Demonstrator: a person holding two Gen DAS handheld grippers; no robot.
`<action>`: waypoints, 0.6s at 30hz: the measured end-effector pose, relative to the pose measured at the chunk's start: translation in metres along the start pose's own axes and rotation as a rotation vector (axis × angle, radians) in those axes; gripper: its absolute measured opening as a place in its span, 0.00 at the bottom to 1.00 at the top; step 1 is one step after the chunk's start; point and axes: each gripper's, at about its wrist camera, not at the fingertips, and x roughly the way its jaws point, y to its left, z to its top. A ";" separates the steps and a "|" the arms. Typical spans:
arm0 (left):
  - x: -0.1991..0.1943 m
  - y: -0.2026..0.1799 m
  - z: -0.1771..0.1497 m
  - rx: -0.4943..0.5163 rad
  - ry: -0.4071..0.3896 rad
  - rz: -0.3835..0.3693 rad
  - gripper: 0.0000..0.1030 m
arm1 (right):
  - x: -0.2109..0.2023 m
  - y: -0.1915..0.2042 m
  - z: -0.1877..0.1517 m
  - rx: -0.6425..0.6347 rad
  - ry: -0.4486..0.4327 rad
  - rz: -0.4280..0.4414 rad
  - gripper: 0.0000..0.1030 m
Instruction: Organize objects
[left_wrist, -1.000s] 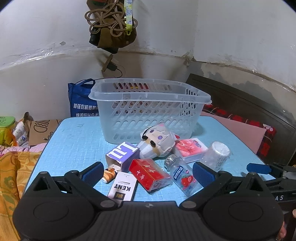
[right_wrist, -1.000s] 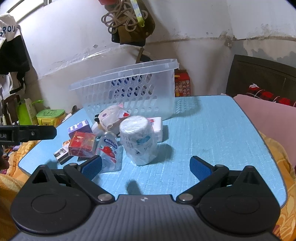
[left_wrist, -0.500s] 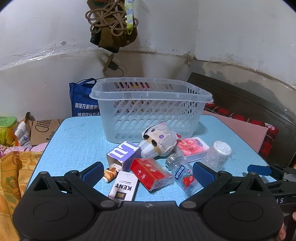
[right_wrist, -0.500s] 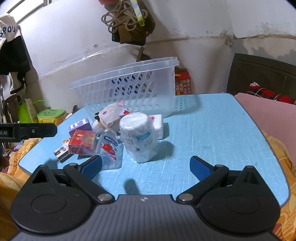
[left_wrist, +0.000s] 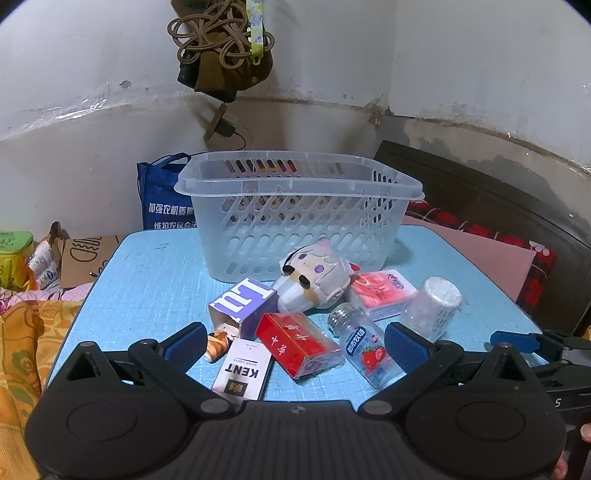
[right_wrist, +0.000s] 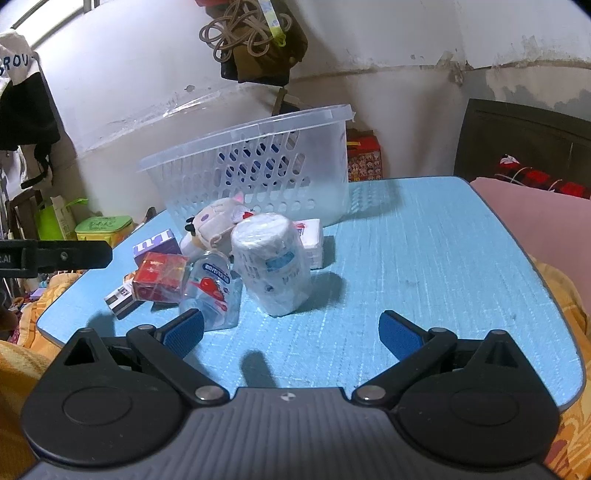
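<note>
Clutter sits just before our basket (left_wrist: 299, 206) on the blue table (right_wrist: 424, 258): plush (left_wrist: 314, 275), red pack (left_wrist: 295, 341), bottle (left_wrist: 364, 345), wrapped roll (right_wrist: 271, 262); our left gripper (left_wrist: 295, 341) and right gripper (right_wrist: 291, 330) hover spread wide, empty.

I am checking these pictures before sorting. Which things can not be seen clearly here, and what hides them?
- Small brown-and-white item, left wrist view: half covered by the purple box and the left claw; identity unclear.
- Basket floor: blurred by its translucent wall in both views; contents uncertain.
- KENT box, left wrist view: its near end is cut off by the claw body.
- Tissue pack, right wrist view: mostly behind the wrapped roll.
</note>
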 end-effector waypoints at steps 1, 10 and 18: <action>0.000 0.000 0.000 0.001 0.000 0.001 1.00 | 0.000 0.000 0.000 0.000 0.000 0.001 1.00; 0.000 -0.001 0.000 0.003 0.003 0.001 1.00 | 0.000 -0.001 -0.001 0.004 -0.001 0.007 1.00; 0.000 0.000 0.001 -0.011 0.001 -0.001 1.00 | 0.000 0.000 0.001 -0.006 -0.019 0.034 1.00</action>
